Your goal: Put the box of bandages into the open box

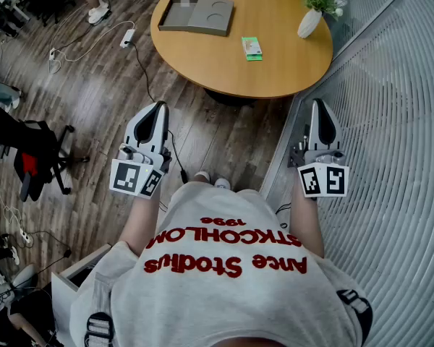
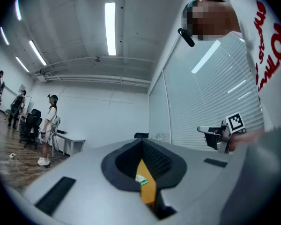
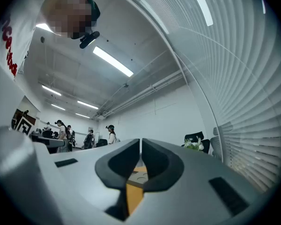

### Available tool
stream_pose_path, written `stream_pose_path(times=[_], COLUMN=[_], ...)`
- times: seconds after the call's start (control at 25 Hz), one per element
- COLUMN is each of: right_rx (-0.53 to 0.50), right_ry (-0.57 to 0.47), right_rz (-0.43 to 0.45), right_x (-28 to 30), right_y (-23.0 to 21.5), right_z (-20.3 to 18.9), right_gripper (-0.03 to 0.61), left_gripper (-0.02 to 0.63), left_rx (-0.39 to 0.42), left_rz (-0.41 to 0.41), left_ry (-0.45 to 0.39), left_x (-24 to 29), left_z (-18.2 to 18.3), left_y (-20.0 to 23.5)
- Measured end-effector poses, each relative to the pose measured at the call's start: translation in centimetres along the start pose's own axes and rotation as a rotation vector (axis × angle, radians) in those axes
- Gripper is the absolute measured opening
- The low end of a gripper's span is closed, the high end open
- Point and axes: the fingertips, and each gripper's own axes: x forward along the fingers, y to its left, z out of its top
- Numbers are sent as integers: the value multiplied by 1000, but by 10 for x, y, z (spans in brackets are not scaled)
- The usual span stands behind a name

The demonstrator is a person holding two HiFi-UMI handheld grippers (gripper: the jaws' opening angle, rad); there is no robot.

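Observation:
A small green box of bandages (image 1: 252, 48) lies on the round wooden table (image 1: 275, 71), right of the open grey box (image 1: 197, 15) with its lid flat beside it. Both grippers hover over the floor, well short of the table. My left gripper (image 1: 159, 107) is shut and empty; between its jaws in the left gripper view (image 2: 142, 141) the bandage box (image 2: 141, 179) shows far off. My right gripper (image 1: 320, 104) is shut too, holding nothing. Its own view (image 3: 140, 140) shows the open box (image 3: 139, 176) beyond the jaws.
A white vase of flowers (image 1: 309, 20) stands at the table's right edge. White blinds (image 1: 390, 121) run along the right. On the wooden floor lie cables and a power strip (image 1: 126, 37), with a black office chair (image 1: 36, 157) at left. Several people stand in the background.

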Motion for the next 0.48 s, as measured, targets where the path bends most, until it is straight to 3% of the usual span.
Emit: stream_pose_path(times=[0.48], right_rx=[-1], right_ry=[-48], right_rz=[-2], right_x=[-3], right_y=[-7], right_z=[9], right_gripper=[8], left_gripper=[6], left_rx=[11], left_rz=[55], left_ry=[-4], left_x=[11], left_z=[0], left_y=[5])
